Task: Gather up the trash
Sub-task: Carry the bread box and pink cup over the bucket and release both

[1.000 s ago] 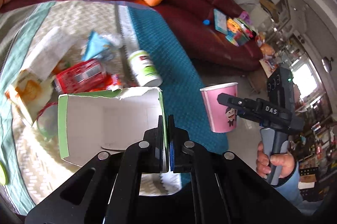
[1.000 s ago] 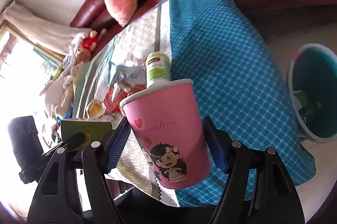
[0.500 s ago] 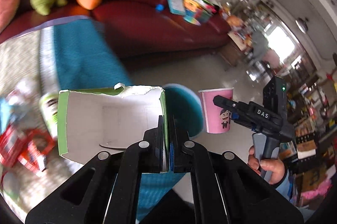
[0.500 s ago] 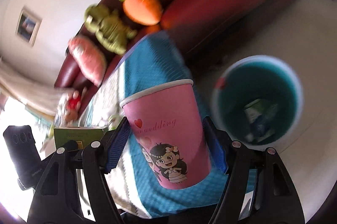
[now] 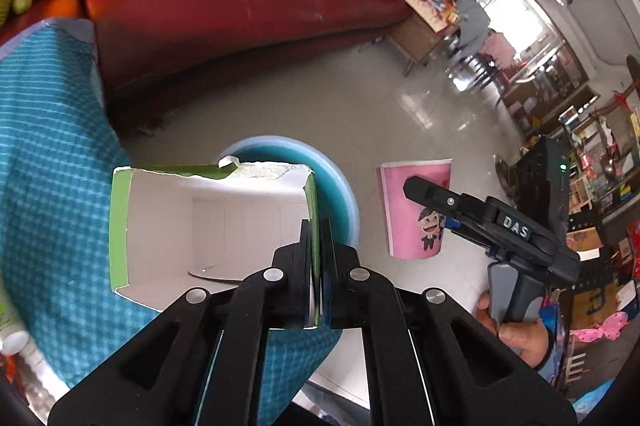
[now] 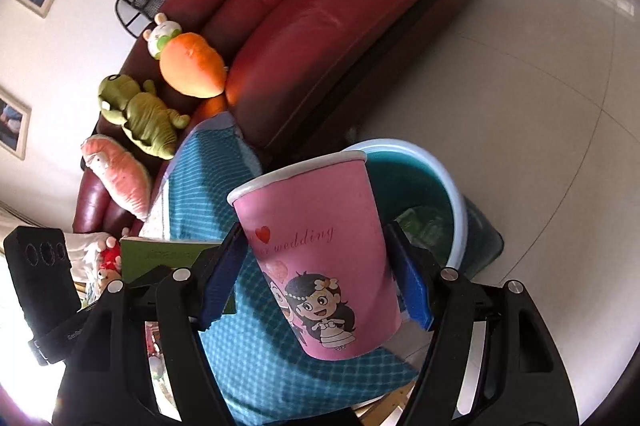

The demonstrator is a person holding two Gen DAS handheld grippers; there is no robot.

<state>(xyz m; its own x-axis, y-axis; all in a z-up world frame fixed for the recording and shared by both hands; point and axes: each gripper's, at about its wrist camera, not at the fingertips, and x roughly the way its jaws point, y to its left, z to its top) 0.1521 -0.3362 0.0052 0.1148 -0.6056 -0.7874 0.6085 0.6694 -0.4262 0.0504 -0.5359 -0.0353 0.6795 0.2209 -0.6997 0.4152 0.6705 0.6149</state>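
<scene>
My left gripper (image 5: 316, 246) is shut on the right wall of an open green and white cardboard box (image 5: 208, 226), held above the table's edge next to a blue waste bin (image 5: 336, 186) on the floor. My right gripper (image 6: 316, 266) is shut on a pink paper cup (image 6: 320, 250) with cartoon figures, held upright above the near rim of the bin (image 6: 452, 194). The cup (image 5: 416, 206) and right gripper (image 5: 472, 214) also show in the left wrist view, right of the bin. The bin holds some green trash (image 6: 420, 226).
A table with a teal checked cloth (image 5: 48, 154) lies to the left, with a white bottle (image 5: 12, 338) at its lower left. A red sofa (image 6: 320, 26) with plush toys (image 6: 192, 66) stands behind. Shiny tiled floor (image 5: 320, 98) surrounds the bin.
Both grippers have swung right, away from the trash pile on the table and toward the bin. The box and cup stay gripped; the bin is now close under them.
</scene>
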